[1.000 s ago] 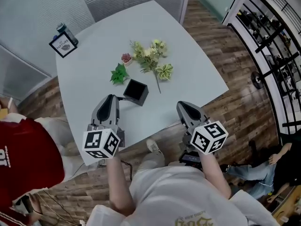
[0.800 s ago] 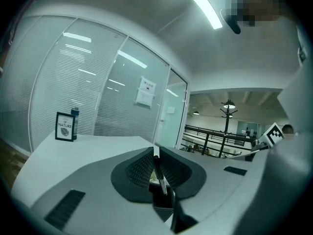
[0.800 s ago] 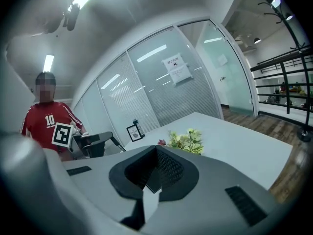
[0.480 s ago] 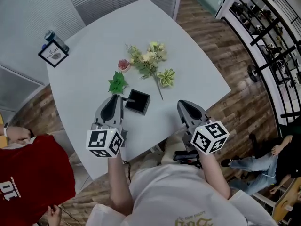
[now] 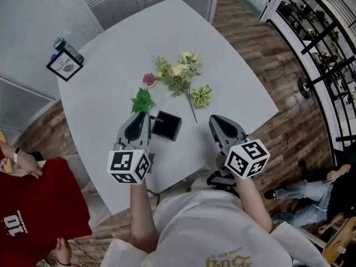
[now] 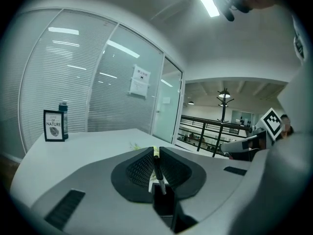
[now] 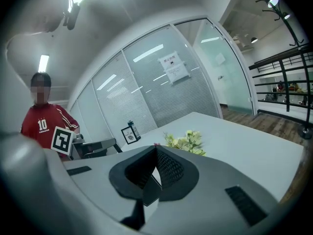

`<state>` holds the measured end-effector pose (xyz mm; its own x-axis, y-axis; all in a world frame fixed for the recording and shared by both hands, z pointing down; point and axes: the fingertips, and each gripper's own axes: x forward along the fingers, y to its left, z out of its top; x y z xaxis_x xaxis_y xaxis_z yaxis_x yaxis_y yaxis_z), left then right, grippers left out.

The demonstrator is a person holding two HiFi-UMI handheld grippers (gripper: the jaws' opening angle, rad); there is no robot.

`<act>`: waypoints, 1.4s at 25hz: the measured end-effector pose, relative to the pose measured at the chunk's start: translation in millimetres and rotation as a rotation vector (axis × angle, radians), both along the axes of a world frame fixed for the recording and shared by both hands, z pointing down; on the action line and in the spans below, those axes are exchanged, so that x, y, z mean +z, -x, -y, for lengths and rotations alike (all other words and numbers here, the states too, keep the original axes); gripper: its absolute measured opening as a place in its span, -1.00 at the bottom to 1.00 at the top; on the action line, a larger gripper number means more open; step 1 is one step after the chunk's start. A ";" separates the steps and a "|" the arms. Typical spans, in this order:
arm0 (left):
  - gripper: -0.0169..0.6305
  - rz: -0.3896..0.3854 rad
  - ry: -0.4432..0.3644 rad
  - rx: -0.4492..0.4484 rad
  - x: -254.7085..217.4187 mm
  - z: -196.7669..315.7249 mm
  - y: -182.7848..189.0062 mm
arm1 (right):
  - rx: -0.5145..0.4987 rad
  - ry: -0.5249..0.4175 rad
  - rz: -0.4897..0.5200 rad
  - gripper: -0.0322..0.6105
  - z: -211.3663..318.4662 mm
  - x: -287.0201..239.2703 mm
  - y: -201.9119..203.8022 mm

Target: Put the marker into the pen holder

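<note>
Marker (image 6: pixel 157 173) pinched narrowly in left gripper (image 5: pixel 143 118)
Black pen holder (image 5: pixel 166 125) sits just right of its tips, interior dark; open table (image 5: pixel 233 93) lies ahead of the right gripper (image 5: pixel 214 121), jaws together.

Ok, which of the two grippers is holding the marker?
The left gripper: a slim black marker is pinched between its jaws, while the right gripper has jaws shut on nothing.

Black pen holder (image 5: pixel 167 125), white table (image 5: pixel 111 65), green leaves (image 5: pixel 142 101)
</note>
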<state>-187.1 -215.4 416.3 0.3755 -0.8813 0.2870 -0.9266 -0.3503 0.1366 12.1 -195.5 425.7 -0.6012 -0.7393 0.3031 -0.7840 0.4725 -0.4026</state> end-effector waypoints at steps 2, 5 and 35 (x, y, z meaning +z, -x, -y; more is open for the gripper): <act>-0.82 0.007 0.010 0.006 5.7 3.3 -2.3 | -0.008 0.005 0.003 -0.85 4.7 3.3 3.0; -0.82 0.021 0.024 0.014 12.8 7.3 -5.2 | -0.014 0.014 0.001 -0.85 8.8 7.6 4.6; -0.82 0.219 0.131 0.052 82.4 22.7 -29.3 | -0.039 0.117 -0.029 -0.85 29.8 52.7 13.7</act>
<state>-157.8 -238.0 498.6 0.3356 -0.8125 0.4766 -0.9203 -0.3907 -0.0180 -1.6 -225.4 478.4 -0.6187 -0.6739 0.4039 -0.7780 0.4540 -0.4342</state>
